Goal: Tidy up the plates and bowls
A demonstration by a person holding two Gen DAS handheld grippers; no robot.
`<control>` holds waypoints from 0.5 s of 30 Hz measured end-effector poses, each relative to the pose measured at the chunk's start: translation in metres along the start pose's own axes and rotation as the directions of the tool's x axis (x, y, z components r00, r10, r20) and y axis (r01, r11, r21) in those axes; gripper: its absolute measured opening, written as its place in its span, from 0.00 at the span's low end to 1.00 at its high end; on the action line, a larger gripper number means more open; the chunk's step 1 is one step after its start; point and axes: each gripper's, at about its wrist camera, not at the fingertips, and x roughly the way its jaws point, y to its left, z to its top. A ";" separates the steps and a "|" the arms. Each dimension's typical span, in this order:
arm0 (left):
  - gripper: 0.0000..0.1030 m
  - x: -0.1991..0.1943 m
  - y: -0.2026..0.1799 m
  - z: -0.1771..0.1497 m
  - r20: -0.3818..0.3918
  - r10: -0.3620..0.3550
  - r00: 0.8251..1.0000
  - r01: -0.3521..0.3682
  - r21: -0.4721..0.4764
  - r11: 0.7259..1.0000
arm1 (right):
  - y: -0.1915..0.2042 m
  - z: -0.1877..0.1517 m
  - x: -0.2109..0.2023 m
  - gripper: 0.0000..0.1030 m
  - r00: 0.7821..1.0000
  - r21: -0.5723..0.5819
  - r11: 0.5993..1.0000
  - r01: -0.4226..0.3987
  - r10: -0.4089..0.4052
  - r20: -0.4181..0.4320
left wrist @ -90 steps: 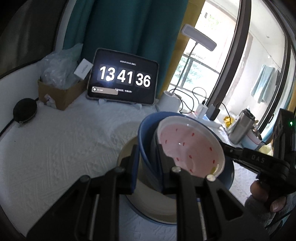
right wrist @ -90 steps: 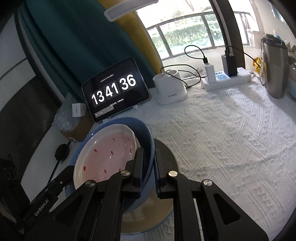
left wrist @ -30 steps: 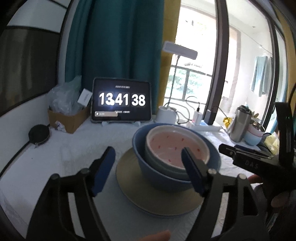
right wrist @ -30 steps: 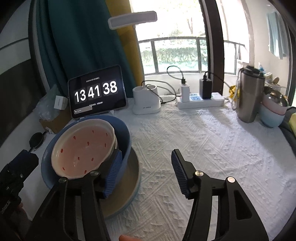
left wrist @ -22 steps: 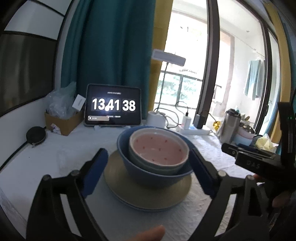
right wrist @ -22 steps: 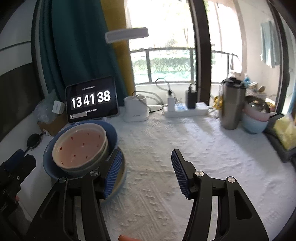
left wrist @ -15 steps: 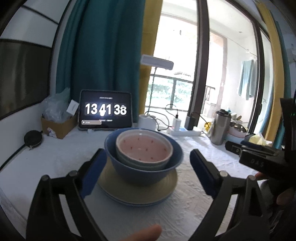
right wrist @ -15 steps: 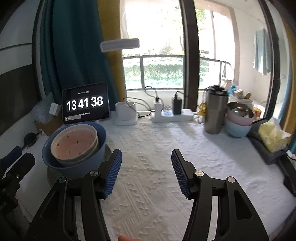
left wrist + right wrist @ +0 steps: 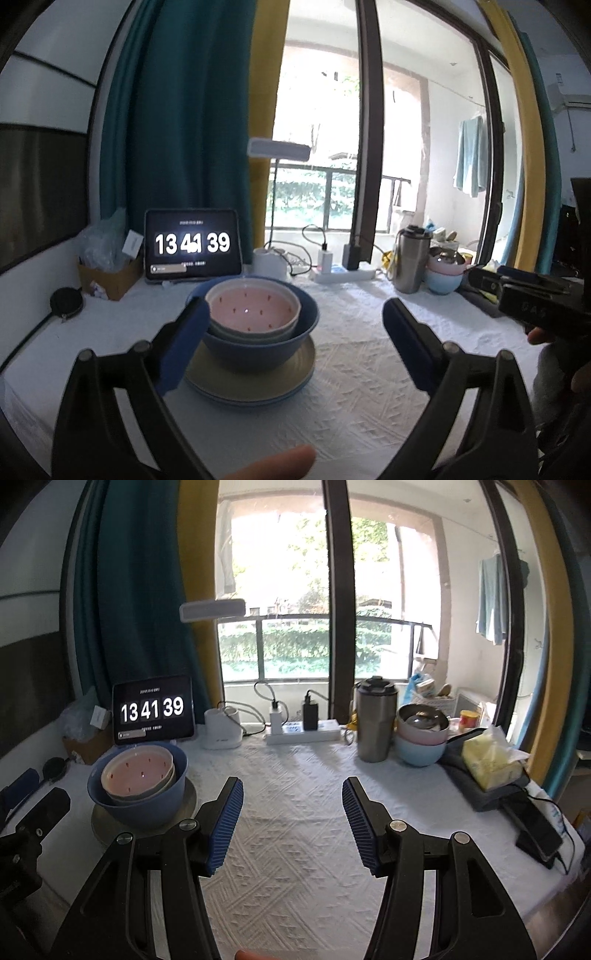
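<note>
Tablet clock (image 9: 153, 709), steel tumbler (image 9: 376, 720)

White textured tablecloth (image 9: 295, 812) covers the table; along its back edge stand a tablet clock (image 9: 153, 709), a white lamp base (image 9: 222, 729) with its bar head (image 9: 212, 610) above, a power strip (image 9: 303, 731) with chargers and a steel tumbler (image 9: 376, 719), with a cardboard box (image 9: 109, 275) at the back left corner and a yellow tissue pack (image 9: 489, 762) near the right edge. Behind hang a teal curtain (image 9: 136, 590) and a yellow curtain (image 9: 197, 572), beside a dark-framed glass door (image 9: 334, 590) onto a bright balcony with railing (image 9: 314, 642) and greenery. Left wall is white with a dark panel (image 9: 40, 192); a blue towel (image 9: 493, 598) hangs at right, daylight strong.
</note>
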 end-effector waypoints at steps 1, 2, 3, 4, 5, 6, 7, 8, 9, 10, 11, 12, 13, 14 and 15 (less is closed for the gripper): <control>0.93 -0.003 -0.002 0.002 0.004 -0.003 1.000 0.003 0.006 1.000 | -0.002 0.001 -0.005 0.57 1.000 0.004 1.000 0.003 -0.003 0.007; 0.93 -0.007 -0.006 0.005 0.006 -0.010 1.000 0.010 0.019 1.000 | -0.004 0.003 -0.011 0.57 1.000 0.007 1.000 0.006 -0.006 0.016; 0.93 -0.010 -0.009 0.007 0.009 -0.010 1.000 0.010 0.029 1.000 | -0.005 0.004 -0.014 0.57 1.000 0.009 1.000 0.009 -0.009 0.022; 0.93 -0.012 -0.011 0.009 0.012 -0.008 1.000 0.008 0.034 0.999 | -0.006 0.005 -0.020 0.57 0.999 0.009 1.000 0.013 -0.013 0.032; 0.93 -0.014 -0.013 0.012 0.015 -0.010 1.000 0.009 0.041 0.999 | -0.007 0.007 -0.025 0.57 0.999 0.006 1.000 0.016 -0.016 0.041; 0.93 -0.018 -0.015 0.015 0.021 -0.020 1.000 0.019 0.045 0.999 | -0.007 0.008 -0.030 0.57 0.999 0.004 1.000 0.020 -0.020 0.050; 0.93 -0.022 -0.017 0.019 0.028 -0.027 0.999 0.026 0.049 0.998 | -0.008 0.010 -0.033 0.57 0.998 0.002 1.000 0.021 -0.021 0.055; 0.93 -0.025 -0.019 0.022 0.035 -0.030 0.999 0.028 0.053 0.998 | -0.008 0.011 -0.037 0.57 0.998 0.002 1.000 0.021 -0.021 0.061; 0.93 -0.029 -0.020 0.026 0.047 -0.033 0.998 0.030 0.058 0.998 | -0.009 0.013 -0.040 0.57 0.998 0.002 1.000 0.021 -0.021 0.066; 0.93 -0.032 -0.021 0.028 0.053 -0.033 0.998 0.030 0.060 0.998 | -0.009 0.014 -0.044 0.58 0.997 0.003 1.000 0.022 -0.022 0.071; 0.93 -0.036 -0.022 0.031 0.063 -0.033 0.997 0.029 0.061 0.998 | -0.010 0.016 -0.048 0.58 0.997 0.004 1.000 0.023 -0.023 0.078; 0.93 -0.040 -0.022 0.035 0.075 -0.034 0.997 0.030 0.061 0.998 | -0.011 0.017 -0.051 0.58 0.996 0.006 1.000 0.025 -0.025 0.084; 0.93 -0.042 -0.022 0.036 0.080 -0.036 0.996 0.031 0.061 0.998 | -0.012 0.018 -0.055 0.58 0.996 0.008 1.000 0.026 -0.026 0.090; 0.93 -0.046 -0.023 0.039 0.086 -0.036 0.996 0.030 0.061 0.998 | -0.013 0.020 -0.059 0.58 0.995 0.011 1.000 0.024 -0.025 0.097; 0.93 -0.047 -0.023 0.041 0.087 -0.034 0.996 0.029 0.062 0.998 | -0.014 0.021 -0.062 0.58 0.994 0.014 1.000 0.023 -0.024 0.102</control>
